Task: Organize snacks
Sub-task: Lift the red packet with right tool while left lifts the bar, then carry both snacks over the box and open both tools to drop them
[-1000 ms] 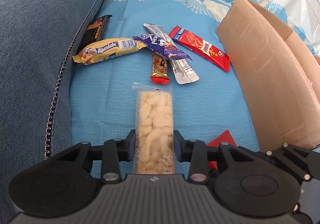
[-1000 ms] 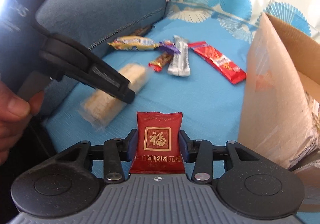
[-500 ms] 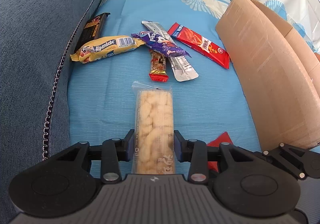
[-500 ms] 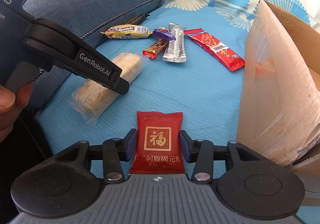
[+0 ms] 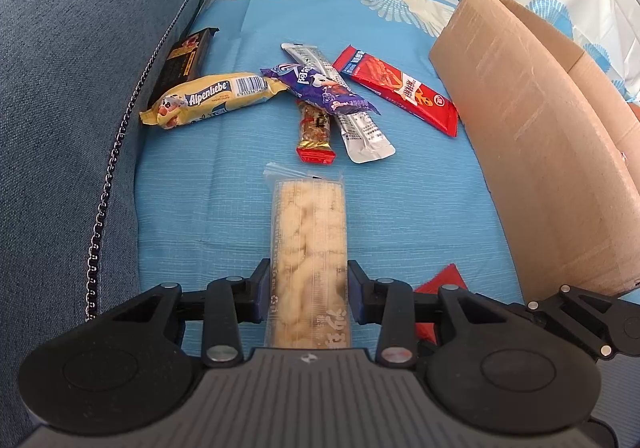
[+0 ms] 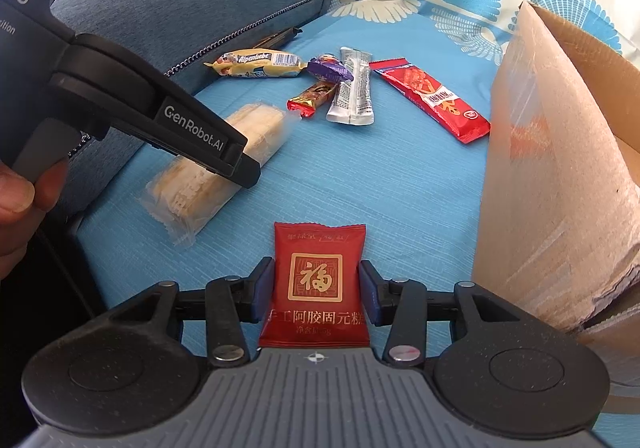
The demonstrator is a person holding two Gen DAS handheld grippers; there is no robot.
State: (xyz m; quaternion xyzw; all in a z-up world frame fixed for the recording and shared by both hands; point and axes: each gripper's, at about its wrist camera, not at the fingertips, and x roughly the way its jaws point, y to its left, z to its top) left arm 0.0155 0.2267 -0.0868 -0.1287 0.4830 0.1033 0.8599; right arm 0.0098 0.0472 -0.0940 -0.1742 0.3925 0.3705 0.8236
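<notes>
Left gripper (image 5: 307, 294) clamps clear-wrapped pale puffed-rice bar (image 5: 308, 248); right gripper (image 6: 318, 288) clamps red foil sachet (image 6: 318, 280), mostly hidden in left view; person's hand (image 6: 14, 199) only in right view.

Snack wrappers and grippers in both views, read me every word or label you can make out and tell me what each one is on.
"Alpenliebe": yellow candy pack.
"福" and "手工阿胶固元糕": red pouch in the right gripper.
"GenRobot.AI": finger of the left gripper; partial "DAS" on its body.
Print on the clear rice bar, purple wrapper, silver stick, red bar, black bar and small bar: too small or blurred.
</notes>
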